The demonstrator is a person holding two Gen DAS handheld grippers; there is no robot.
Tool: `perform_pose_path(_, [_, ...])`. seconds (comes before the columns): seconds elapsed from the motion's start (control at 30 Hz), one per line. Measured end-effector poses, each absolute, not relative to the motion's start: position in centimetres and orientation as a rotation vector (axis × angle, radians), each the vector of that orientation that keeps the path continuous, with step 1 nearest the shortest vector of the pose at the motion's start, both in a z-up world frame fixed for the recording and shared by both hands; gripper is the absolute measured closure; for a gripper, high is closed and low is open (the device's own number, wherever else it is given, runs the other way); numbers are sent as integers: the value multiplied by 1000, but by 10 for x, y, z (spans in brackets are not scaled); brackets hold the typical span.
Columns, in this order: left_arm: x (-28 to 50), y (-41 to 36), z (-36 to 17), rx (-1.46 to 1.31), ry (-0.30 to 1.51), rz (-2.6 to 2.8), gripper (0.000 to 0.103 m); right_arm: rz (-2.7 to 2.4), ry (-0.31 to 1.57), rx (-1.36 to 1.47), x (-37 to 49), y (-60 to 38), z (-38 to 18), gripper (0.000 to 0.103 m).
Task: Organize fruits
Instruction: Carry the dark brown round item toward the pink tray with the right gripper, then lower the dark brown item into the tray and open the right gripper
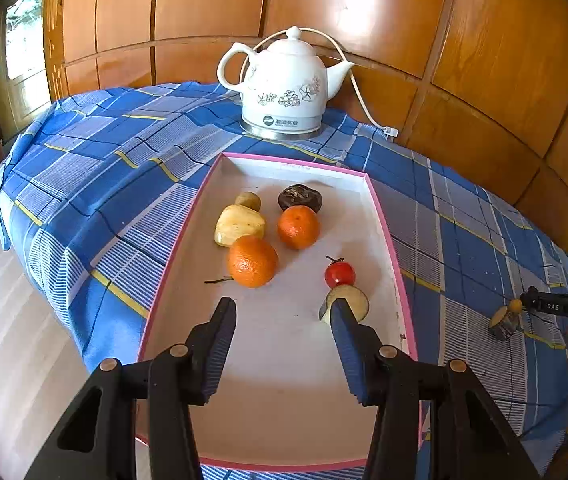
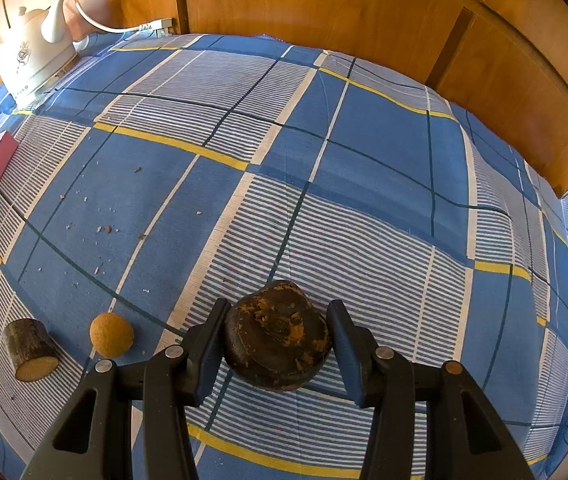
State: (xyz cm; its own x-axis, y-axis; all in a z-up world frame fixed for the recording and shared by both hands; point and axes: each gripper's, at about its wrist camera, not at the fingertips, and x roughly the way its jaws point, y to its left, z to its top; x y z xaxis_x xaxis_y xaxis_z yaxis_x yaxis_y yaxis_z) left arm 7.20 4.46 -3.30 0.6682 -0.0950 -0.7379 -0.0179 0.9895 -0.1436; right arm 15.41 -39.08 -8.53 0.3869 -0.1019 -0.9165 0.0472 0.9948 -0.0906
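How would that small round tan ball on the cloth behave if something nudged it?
The tan ball looks nearly spherical, so it would probably roll on the tablecloth. Its matte, grainy skin suggests it isn't slippery. The cut log piece lying close beside it might stop a roll that way.

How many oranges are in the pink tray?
2. One orange lies nearer the left gripper, touching the pale yellow fruit. The other orange sits farther back, just in front of the dark fruit. The tray is in full view, so none seems hidden.
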Motion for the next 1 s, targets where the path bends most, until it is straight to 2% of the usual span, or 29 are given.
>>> perform_pose_path(0.6, [69, 55, -34, -161, 832, -32, 53, -105, 1178, -17, 156, -395, -85, 53])
perform_pose_path(1.0, [64, 66, -34, -144, 806, -9, 53, -24, 1038, 14, 145, -360, -32, 53])
